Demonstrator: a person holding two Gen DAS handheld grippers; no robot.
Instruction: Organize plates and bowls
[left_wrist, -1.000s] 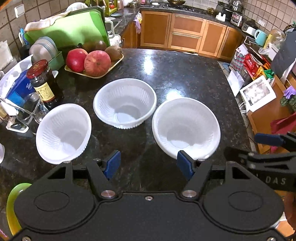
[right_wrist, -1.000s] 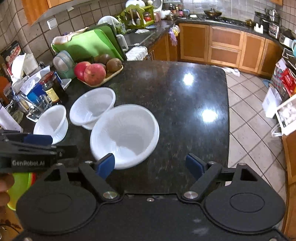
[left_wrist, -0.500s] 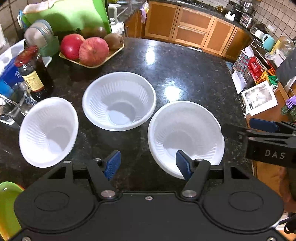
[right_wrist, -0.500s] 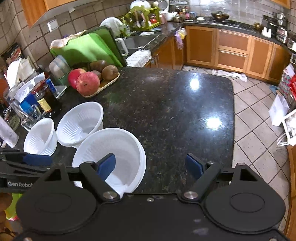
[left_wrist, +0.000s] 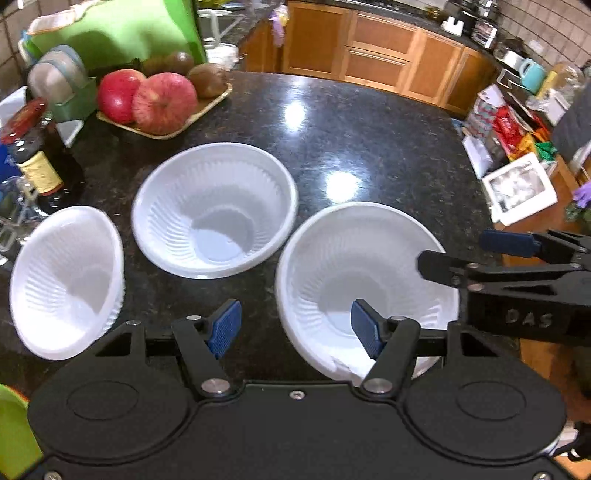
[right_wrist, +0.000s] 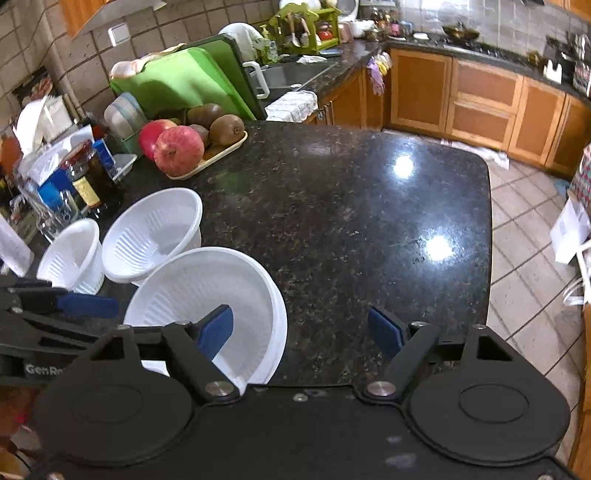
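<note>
Both of your grippers have dropped closer to the near bowl (left_wrist: 364, 280), which sits on the dark counter (left_wrist: 369, 147) right of the middle bowl (left_wrist: 214, 208), apparently for nesting. Your left gripper (left_wrist: 295, 328) straddles its left rim, your right gripper (right_wrist: 301, 330) its right rim; both are spread, pinching nothing.

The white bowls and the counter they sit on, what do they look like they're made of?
The bowls look like thin disposable plastic, possibly foam: matte white, with fine ribs pressed into the walls and a thin rolled rim. The counter looks like polished granite: dark speckled stone with sharp mirror glints from the lights.
</note>
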